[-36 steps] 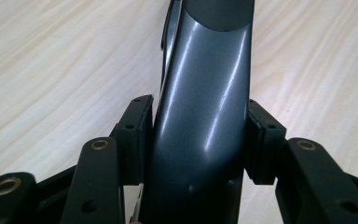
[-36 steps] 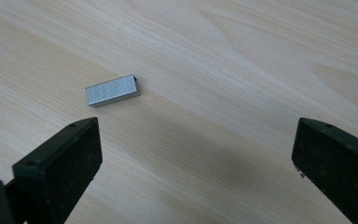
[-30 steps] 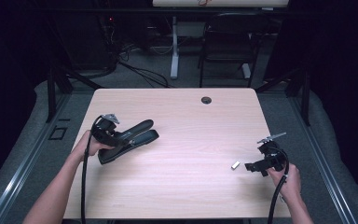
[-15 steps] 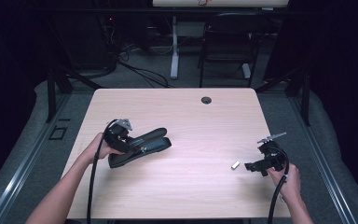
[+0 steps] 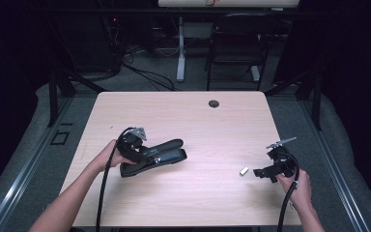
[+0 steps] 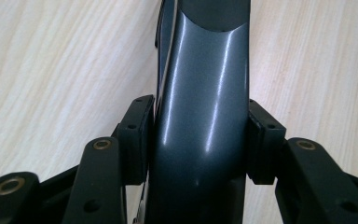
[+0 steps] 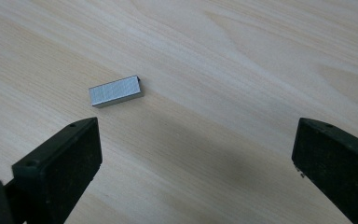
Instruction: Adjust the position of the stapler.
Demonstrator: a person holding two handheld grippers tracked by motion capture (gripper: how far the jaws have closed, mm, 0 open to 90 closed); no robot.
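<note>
A large black stapler (image 5: 160, 153) lies across the left half of the light wood table (image 5: 183, 116). My left gripper (image 5: 131, 147) is shut on its rear end; in the left gripper view both pads (image 6: 137, 140) press the sides of the stapler's glossy dark body (image 6: 200, 116). A small silver block of staples (image 5: 244, 171) lies on the table at the right, also seen as the staple block (image 7: 115, 91) in the right gripper view. My right gripper (image 5: 261, 172) stands open just right of it, jaws wide apart, nothing between them.
A round cable hole (image 5: 214, 103) sits near the table's far edge. A black chair (image 5: 234, 48) and a white table leg (image 5: 180, 58) stand beyond the table. Bare wood lies between the stapler and the staple block.
My left gripper has carried the stapler to the right and toward the table's middle. The right gripper and the staple block have stayed in place.
</note>
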